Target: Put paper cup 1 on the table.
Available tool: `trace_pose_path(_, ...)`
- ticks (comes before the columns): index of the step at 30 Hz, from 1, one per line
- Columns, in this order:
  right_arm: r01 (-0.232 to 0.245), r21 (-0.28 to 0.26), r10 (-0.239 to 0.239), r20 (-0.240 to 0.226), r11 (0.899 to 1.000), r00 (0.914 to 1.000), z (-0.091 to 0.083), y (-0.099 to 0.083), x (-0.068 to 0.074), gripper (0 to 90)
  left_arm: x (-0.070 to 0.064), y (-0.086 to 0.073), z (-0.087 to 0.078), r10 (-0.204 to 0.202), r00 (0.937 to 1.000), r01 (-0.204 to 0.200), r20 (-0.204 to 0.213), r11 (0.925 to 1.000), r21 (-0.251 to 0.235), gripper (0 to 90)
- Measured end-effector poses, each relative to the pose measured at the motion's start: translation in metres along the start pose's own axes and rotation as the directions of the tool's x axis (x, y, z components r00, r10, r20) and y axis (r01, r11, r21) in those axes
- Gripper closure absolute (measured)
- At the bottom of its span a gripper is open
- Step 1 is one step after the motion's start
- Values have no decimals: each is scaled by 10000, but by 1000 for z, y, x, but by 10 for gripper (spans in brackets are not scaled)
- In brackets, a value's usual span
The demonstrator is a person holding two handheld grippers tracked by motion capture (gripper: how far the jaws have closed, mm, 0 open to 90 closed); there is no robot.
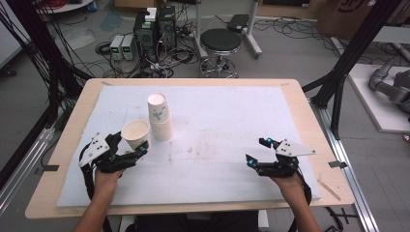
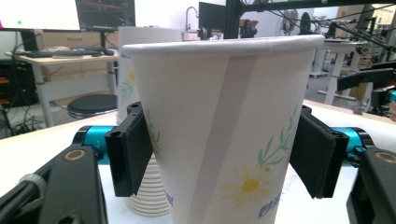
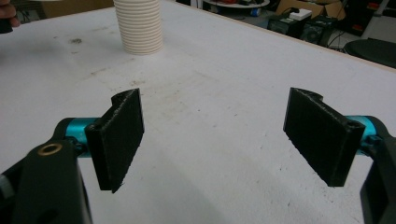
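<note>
A single white paper cup [image 1: 135, 133] with a daisy print [image 2: 224, 116] stands upright between the jaws of my left gripper [image 1: 129, 144], which is shut on its sides at the table's left. Just behind it is a stack of the same cups [image 1: 159, 117], seen close behind the held cup in the left gripper view [image 2: 149, 196]. My right gripper [image 1: 257, 150] hovers low over the white mat at the right, open, with nothing between its pads [image 3: 119, 135]. The stack [image 3: 138, 25] lies far ahead of it.
A white mat [image 1: 217, 121] covers most of the wooden table [image 1: 309, 121]; it is stained near the middle. A stool [image 1: 220, 41], computers and cables sit on the floor beyond the far edge. Black frame posts [image 1: 355, 48] flank the table.
</note>
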State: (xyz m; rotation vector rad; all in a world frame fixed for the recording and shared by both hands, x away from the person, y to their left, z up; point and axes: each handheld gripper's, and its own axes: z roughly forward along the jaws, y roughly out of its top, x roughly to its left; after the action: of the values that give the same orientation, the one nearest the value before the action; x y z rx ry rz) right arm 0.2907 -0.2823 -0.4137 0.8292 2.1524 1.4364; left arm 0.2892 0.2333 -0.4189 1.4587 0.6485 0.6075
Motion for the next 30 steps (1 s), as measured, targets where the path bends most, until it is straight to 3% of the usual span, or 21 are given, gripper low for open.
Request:
trace_pose_path(8,122,-30,-123,-283,9999,9995,2,0,4,209,16,-3,-14,-160,9967,168,-800,9998,95,289)
trace_pose_path(16,162,-39,-164,-347,9999,9993,1,1,5,209,35,-15,-22,-326,9866,466,-1601,9953,849,284)
trace_pose_path(19,224,-40,-225,-353,9997,9991,2,1,5,209,39,-20,-21,-220,9830,480,-1820,9891,1394,284)
trace_pose_path(23,124,69,-121,-439,9999,9990,2,0,7,209,42,-28,-16,-59,9809,490,-1944,9749,2174,283)
trace_pose_path(28,155,62,-152,-456,9999,9988,2,1,7,209,44,-32,-11,20,9782,542,-2078,9629,2642,285)
trace_pose_path(30,167,29,-166,-412,9999,9990,1,1,7,209,44,-32,-11,42,9756,561,-2196,9619,2677,285)
